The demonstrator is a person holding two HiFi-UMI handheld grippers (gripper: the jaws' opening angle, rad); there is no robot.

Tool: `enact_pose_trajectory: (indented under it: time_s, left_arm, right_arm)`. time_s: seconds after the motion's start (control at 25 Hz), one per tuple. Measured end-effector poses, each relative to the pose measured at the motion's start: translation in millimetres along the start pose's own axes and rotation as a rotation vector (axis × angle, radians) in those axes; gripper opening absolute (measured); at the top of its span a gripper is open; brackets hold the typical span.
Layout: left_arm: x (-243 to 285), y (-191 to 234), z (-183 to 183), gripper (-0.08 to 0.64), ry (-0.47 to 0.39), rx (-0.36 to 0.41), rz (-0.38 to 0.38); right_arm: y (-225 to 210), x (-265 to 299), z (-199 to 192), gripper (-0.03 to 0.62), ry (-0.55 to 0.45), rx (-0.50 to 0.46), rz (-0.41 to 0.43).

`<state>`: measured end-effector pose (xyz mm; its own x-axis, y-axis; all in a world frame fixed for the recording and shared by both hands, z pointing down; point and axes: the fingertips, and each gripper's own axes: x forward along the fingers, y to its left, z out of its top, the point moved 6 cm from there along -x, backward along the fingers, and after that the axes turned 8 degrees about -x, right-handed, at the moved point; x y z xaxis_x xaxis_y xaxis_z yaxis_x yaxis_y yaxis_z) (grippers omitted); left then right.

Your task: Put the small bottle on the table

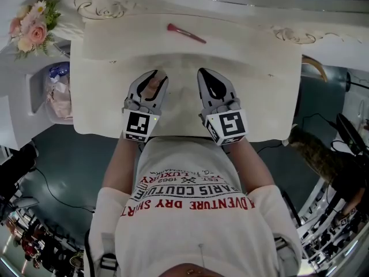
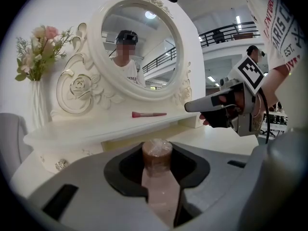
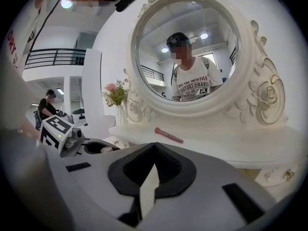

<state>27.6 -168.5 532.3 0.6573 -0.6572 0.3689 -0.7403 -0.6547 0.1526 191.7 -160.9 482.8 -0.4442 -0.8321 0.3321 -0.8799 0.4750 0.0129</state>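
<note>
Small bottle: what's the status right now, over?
Left gripper clamped on small bottle, over the table. Right gripper shut, empty. Pink brush lies far back, nothing in the way.

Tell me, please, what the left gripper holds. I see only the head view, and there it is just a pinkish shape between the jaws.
Observer: The left gripper view shows a small bottle with a brown cap. The left gripper has a jaw pressed on each side of it.
Operator: Is the right gripper empty?
Observer: Yes. In its own view the jaw tips are together, with nothing between them.
Operator: What stands behind the makeup brush?
Observer: A round mirror in a white carved frame stands above the shelf where the brush lies.
</note>
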Motion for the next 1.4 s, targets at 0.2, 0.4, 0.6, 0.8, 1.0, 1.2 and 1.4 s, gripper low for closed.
enact_pose_trajectory:
  time_s: [0.2, 0.4, 0.6, 0.8, 1.0, 1.2, 1.4]
  left_arm:
    - [-0.8, -4.6, 1.9, 0.164, -0.003, -0.012, -0.006]
    - [-15.1, -12.8, 18.0, 0.224, -0.016, -0.005, 0.01]
    - [-32.7, -10.6, 49.7, 0.222, -0.077, -0.003, 0.023]
    - [-69.1, -15.2, 77.5, 0.097, -0.116, 0.021, 0.04]
    - [-90.7, -15.3, 107.8, 0.015, -0.174, 0.028, 0.042]
    - [-109.4, -19.8, 132.0, 0.008, -0.174, 0.051, 0.044]
    - [-123.4, -18.7, 145.4, 0.006, -0.187, 0.08, 0.043]
  right_arm:
    - [4.1, -6.1, 6.8, -0.002, -0.016, -0.01, 0.003]
    - [17.1, -19.9, 17.1, -0.002, -0.033, -0.008, 0.007]
    - [22.3, -28.2, 35.4, -0.002, -0.089, -0.037, 0.003]
    - [29.7, -49.3, 57.0, -0.002, -0.125, -0.046, -0.018]
    - [33.9, -63.3, 81.0, -0.002, -0.181, -0.078, -0.035]
    - [38.9, -79.9, 97.4, -0.002, -0.216, -0.082, -0.049]
    - [39.4, -89.7, 107.9, -0.002, -0.243, -0.091, -0.055]
